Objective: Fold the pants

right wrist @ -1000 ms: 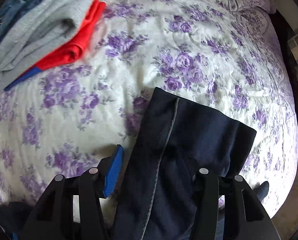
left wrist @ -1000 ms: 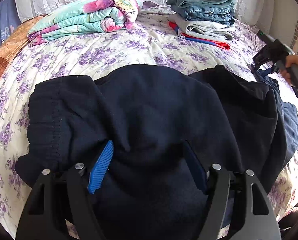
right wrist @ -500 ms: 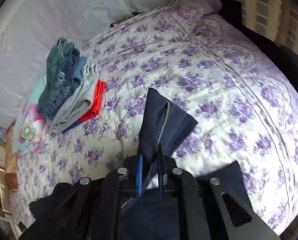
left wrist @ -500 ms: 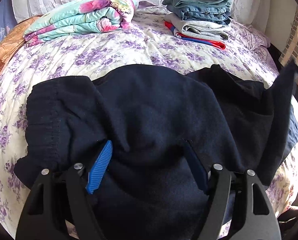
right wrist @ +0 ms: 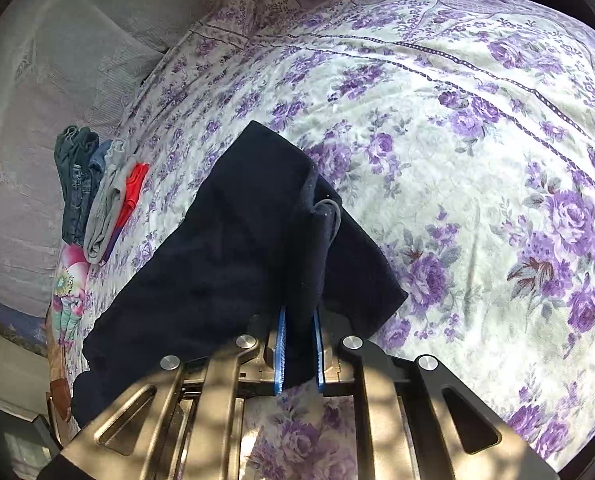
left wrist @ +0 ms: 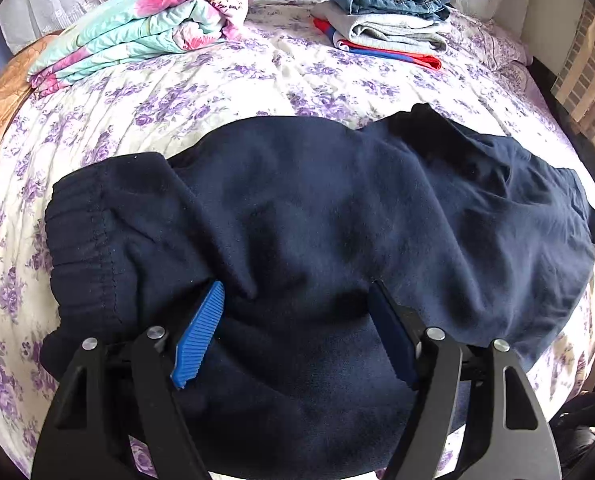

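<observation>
Dark navy pants [left wrist: 317, 216] lie spread across the flowered bed, elastic waistband at the left. My left gripper [left wrist: 297, 304] is open, its blue-padded fingers [left wrist: 199, 336] resting on the cloth with a hump of fabric between them. My right gripper [right wrist: 299, 320] is shut on a leg end of the pants [right wrist: 257, 232] and holds it above the bed, the cloth draped forward over the rest of the pants.
A folded flowered blanket [left wrist: 145, 24] lies at the back left. A stack of folded jeans and grey and red clothes [left wrist: 385, 4] sits at the back right, also in the right wrist view [right wrist: 93, 196]. Pillows [right wrist: 57, 60] line the headboard. The bed edge [left wrist: 577, 128] is on the right.
My right gripper has shut on the pant leg end, lifted it and carried it over toward the body of the pants. The left gripper has stayed in place, open.
</observation>
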A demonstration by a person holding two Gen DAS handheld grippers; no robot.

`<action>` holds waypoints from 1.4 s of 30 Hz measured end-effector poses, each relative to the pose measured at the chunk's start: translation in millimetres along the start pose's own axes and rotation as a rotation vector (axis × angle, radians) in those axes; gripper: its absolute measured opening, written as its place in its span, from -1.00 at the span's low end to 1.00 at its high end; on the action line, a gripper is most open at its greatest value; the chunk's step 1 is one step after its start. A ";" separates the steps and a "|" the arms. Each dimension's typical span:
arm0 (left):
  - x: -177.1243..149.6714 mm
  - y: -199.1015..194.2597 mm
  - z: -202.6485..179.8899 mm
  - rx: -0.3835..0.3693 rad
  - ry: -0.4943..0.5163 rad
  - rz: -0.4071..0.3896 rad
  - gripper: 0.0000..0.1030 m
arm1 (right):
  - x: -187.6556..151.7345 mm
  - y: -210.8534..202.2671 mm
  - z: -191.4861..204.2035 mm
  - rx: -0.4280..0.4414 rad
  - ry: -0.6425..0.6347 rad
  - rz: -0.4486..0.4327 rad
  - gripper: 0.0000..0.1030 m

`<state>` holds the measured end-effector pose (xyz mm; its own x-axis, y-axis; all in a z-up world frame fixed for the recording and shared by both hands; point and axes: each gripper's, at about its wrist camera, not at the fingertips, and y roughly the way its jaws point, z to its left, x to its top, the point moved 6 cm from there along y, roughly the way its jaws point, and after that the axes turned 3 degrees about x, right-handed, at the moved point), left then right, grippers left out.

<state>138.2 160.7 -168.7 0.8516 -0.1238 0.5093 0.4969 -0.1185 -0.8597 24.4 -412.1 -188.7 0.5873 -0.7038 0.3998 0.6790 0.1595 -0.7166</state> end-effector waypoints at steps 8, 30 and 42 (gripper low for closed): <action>0.8 -3.9 22.4 -0.019 -0.143 0.012 -0.07 | -8.4 -21.0 -2.6 -0.015 -0.044 0.019 -0.75; -6.0 0.2 -2.0 0.045 0.024 -0.089 0.41 | -140.5 81.9 350.2 0.275 -1.022 0.329 -0.07; -5.1 -1.7 -1.3 -0.044 0.030 -0.113 0.60 | -155.2 189.7 402.0 0.227 -1.018 0.557 -0.27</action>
<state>132.8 160.3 -169.8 0.7850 -0.1364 0.6043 0.5809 -0.1766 -0.7946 239.1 5.7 -157.0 0.8383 0.3609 0.4086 0.2203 0.4613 -0.8595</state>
